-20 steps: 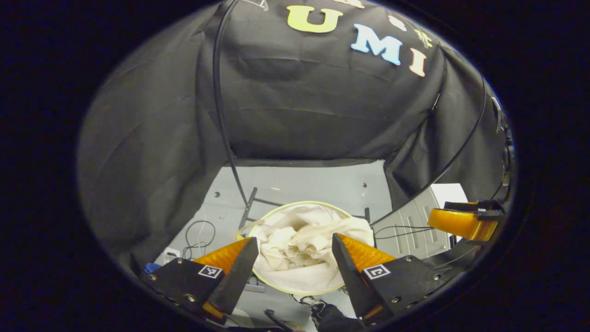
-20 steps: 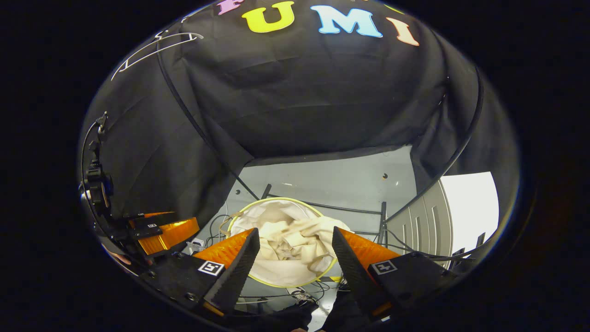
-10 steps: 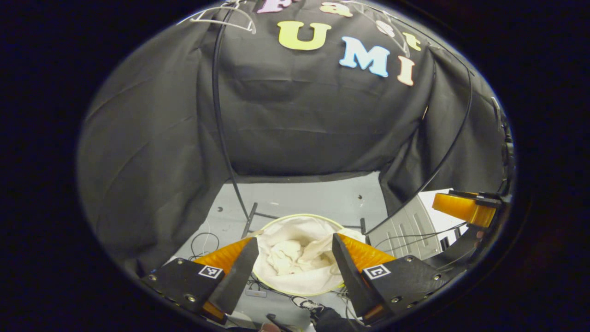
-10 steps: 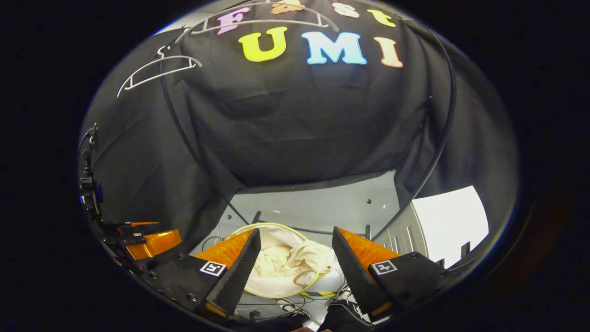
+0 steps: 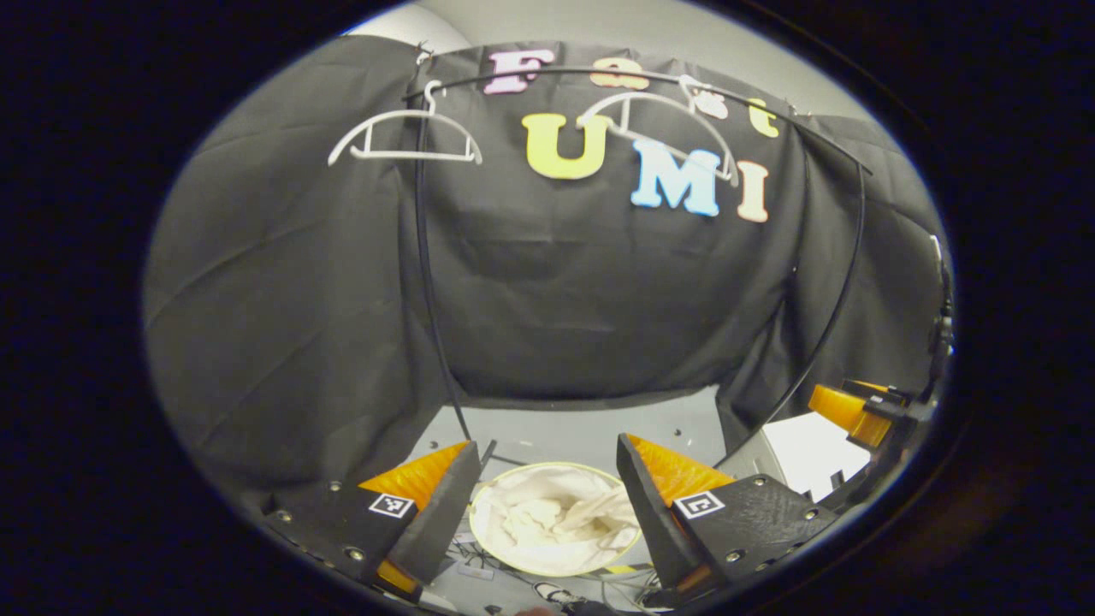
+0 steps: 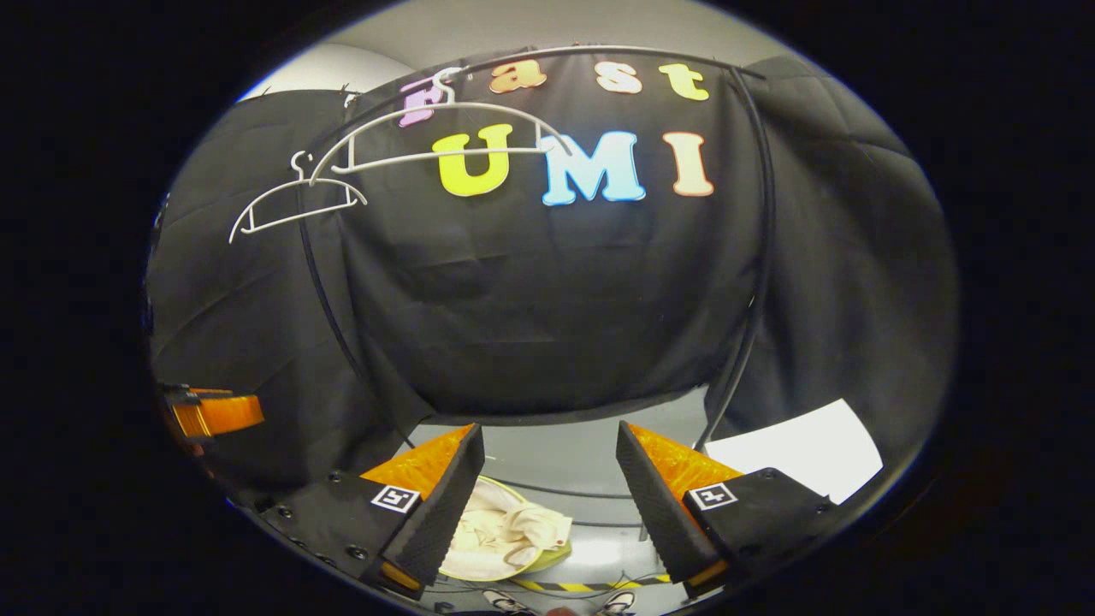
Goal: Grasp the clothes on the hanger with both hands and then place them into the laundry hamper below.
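Looking along the left gripper (image 5: 547, 505), its two fingers stand wide apart with nothing between them; the right gripper (image 6: 547, 505) is likewise spread and holds nothing. Below both, on the grey floor (image 5: 582, 432), the round laundry hamper (image 5: 513, 560) holds the crumpled cream clothes (image 5: 556, 518). Cables lie on the floor around its base. Above, two bare white hangers (image 5: 402, 141) hang from a thin black rail (image 5: 770, 107) against the black cloth wall, with open air between rail and hamper. The right gripper view adds a bright white panel (image 6: 796, 449) at the lower right.
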